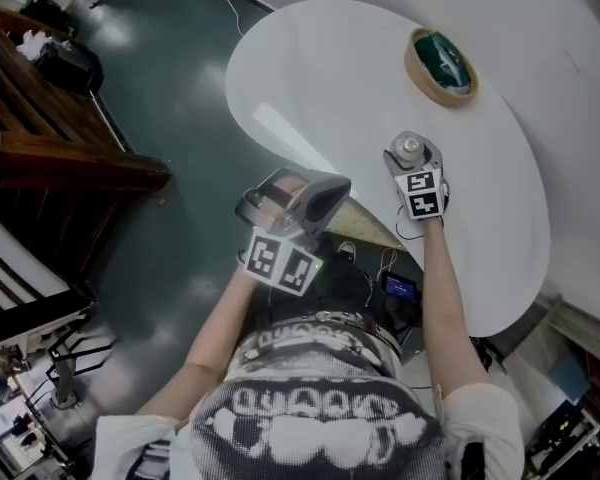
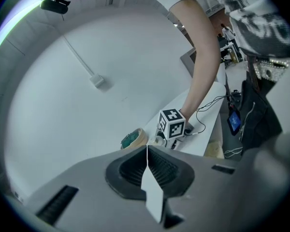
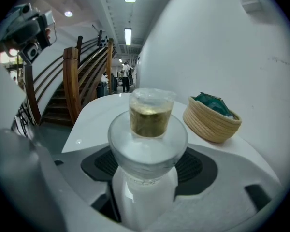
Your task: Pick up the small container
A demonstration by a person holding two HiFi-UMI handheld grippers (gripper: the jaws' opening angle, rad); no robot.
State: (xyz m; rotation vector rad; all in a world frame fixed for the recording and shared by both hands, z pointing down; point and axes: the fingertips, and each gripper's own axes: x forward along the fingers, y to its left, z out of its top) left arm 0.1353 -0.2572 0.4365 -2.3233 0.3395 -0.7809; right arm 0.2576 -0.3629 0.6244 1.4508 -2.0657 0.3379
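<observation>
The right claw (image 1: 412,153) is clamped on the small container (image 3: 147,149) over the middle of the white surface (image 1: 320,78), with a woven basket (image 1: 440,65) toward the far edge, while the left claw (image 2: 147,153), closed and empty, hangs off the near edge.

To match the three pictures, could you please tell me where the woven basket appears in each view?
Head view: woven basket upper right, on the white table.
Left gripper view: basket at centre, left of the marker cube.
Right gripper view: basket right of centre, beside the small container.
Shared landmark: the white table.
</observation>
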